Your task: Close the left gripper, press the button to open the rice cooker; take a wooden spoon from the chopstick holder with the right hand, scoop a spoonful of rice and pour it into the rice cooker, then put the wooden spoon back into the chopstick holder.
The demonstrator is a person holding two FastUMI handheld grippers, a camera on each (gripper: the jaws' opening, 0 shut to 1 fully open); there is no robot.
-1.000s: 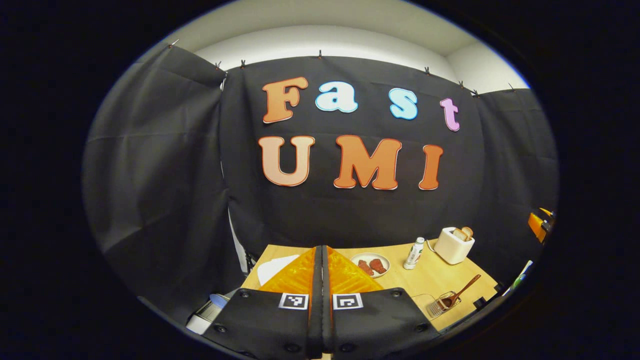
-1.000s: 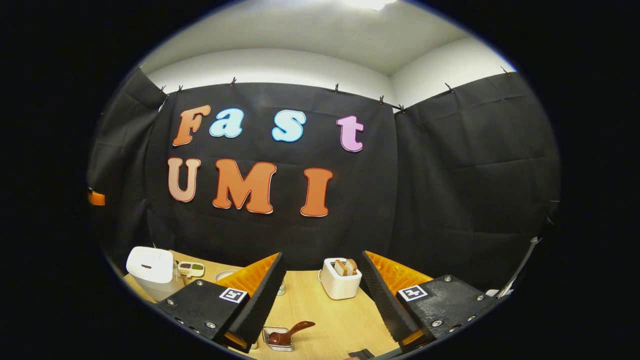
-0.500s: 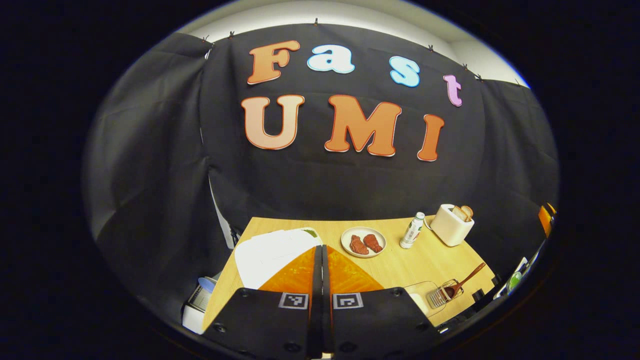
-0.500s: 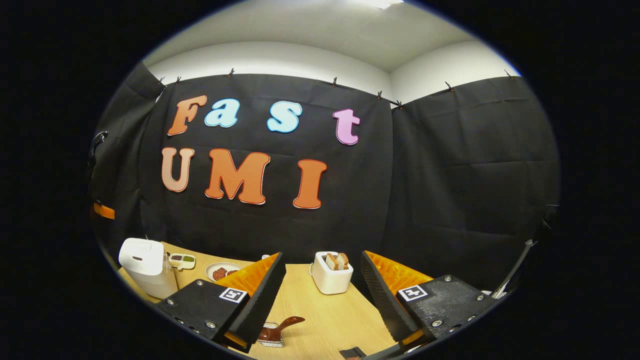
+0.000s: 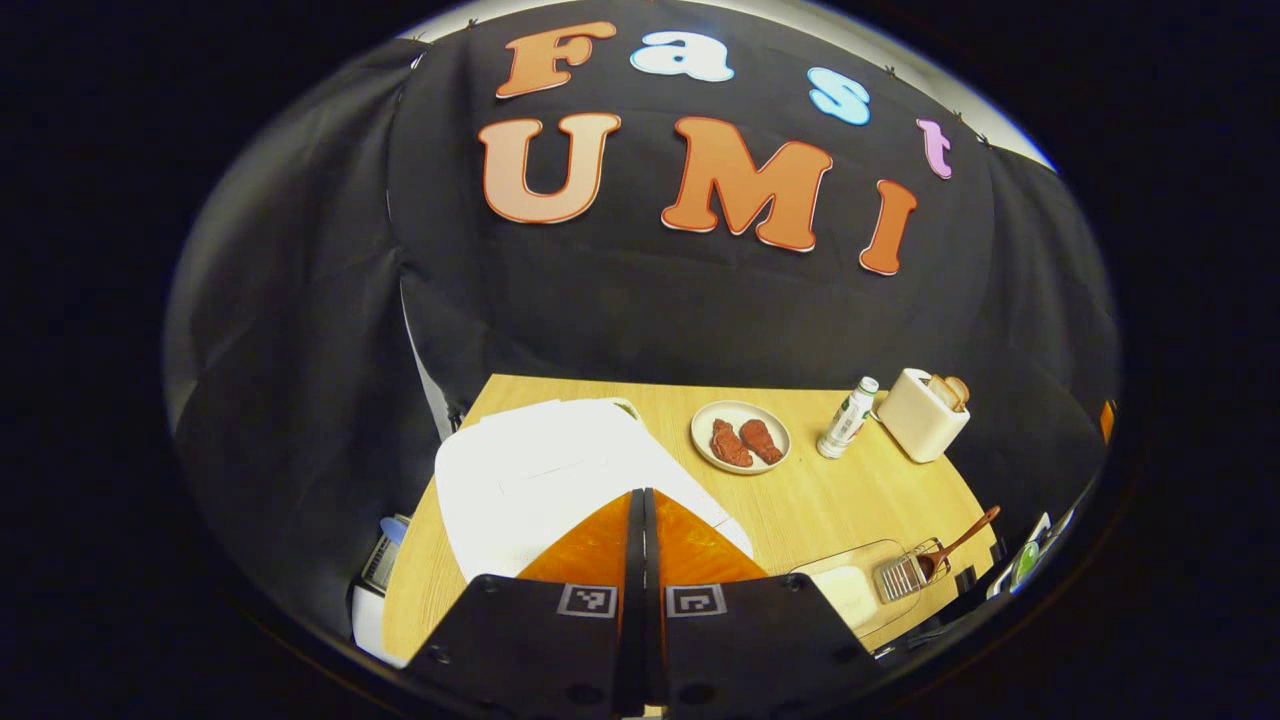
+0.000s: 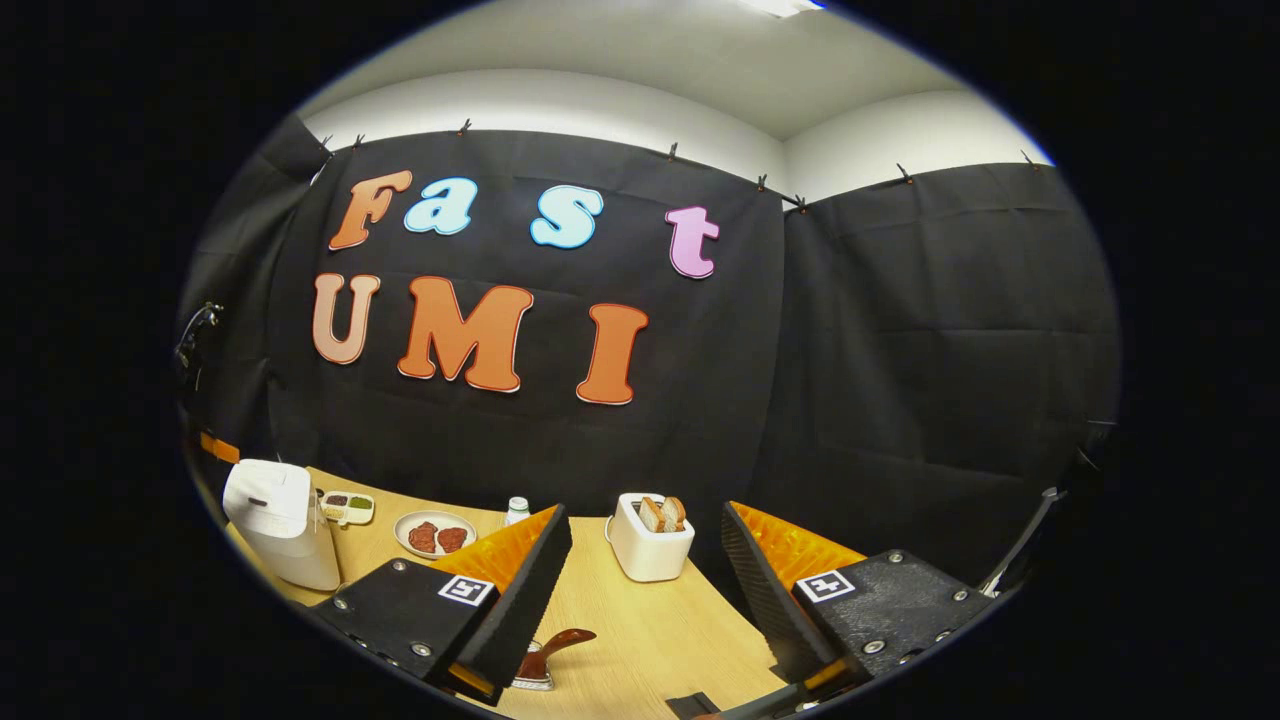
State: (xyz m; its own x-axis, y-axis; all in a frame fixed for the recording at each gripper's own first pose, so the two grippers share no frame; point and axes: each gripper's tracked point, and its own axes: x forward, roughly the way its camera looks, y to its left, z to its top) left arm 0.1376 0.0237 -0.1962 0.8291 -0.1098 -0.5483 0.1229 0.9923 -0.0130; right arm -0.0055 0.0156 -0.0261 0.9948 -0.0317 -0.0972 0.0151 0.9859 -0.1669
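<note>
The white rice cooker sits with its lid down at the table's left end, right below and ahead of my left gripper, which is shut with nothing between its fingers. The same rice cooker stands far left in the right gripper view. A wooden spoon leans out of a wire chopstick holder at the near right, beside a clear container of rice. My right gripper hangs open above the table, with the wooden spoon and the chopstick holder low between its fingers.
A plate with two pieces of meat, a small bottle and a white toaster with bread stand along the back of the wooden table. A small divided dish sits behind the cooker.
My left gripper has tipped downward and moved over the rice cooker, which now shows much larger beneath it. My right gripper has drifted slightly, staying open.
</note>
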